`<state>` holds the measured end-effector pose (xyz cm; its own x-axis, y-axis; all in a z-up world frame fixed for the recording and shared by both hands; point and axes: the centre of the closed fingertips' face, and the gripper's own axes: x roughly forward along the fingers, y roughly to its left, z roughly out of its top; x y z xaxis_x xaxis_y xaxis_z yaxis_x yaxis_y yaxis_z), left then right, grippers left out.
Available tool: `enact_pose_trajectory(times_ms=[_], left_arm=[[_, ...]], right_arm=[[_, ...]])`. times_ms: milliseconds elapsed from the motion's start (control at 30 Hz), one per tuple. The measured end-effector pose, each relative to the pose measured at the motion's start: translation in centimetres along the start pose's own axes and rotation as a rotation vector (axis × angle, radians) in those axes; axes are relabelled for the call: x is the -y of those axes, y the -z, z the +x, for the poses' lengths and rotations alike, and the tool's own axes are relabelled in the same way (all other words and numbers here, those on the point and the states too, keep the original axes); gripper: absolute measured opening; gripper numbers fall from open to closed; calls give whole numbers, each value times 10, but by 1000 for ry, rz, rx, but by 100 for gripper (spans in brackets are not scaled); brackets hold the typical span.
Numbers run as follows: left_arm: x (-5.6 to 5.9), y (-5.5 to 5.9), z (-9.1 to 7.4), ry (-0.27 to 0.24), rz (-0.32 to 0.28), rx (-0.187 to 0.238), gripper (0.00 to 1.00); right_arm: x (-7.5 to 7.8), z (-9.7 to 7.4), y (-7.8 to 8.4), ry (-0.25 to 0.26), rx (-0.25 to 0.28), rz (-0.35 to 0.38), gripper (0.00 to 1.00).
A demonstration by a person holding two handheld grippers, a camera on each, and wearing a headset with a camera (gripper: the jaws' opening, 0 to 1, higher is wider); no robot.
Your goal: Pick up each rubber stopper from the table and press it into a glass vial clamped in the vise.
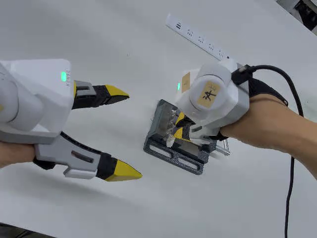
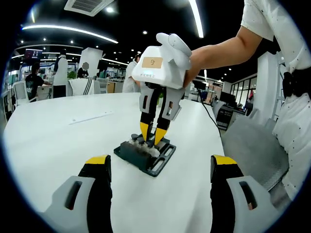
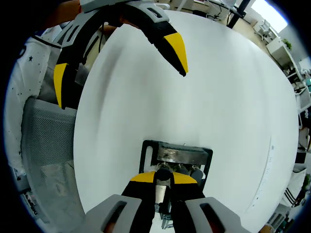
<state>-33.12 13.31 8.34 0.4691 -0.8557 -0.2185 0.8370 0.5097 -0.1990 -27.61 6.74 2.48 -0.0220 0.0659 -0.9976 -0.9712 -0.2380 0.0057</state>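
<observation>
The right gripper [image 2: 151,137], apparently pinching a dark round rubber stopper [image 3: 164,171], seats it at the dark grey metal vise [image 2: 160,160]; the left gripper [image 1: 133,134] idles wide open.

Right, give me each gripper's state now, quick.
Left gripper: open, empty.
Right gripper: jaws nearly together at the vials in the vise; whether they grip anything cannot be told.

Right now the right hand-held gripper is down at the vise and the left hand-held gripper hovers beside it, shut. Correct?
No: the left hand-held gripper is open, its jaws wide apart, as the left gripper view shows. The rest stands: the right hand-held gripper is down at the vise and the left hovers beside it.
</observation>
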Motion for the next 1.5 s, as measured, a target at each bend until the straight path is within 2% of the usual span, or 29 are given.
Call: enact_pose_trajectory(times_ms=[167,500,733,967,1500], left_arm=[[-1,-1,0,-2,-3,4,83],[1,1,3,7,-8,1,83],[2,-1,5,11,-6,1,83],[4,-1,6,18,-6,-6,82],[5,-1,7,18,-9,-9,82]], right_arm=[[1,0,0,-30,45,57,6],[-1,1,-2,-39,76,113,5],[-3,1,-1,-8,77,109,5],[-3,0,-1,0,77,51,7],[-1,-4,-6,11,131,74,11]])
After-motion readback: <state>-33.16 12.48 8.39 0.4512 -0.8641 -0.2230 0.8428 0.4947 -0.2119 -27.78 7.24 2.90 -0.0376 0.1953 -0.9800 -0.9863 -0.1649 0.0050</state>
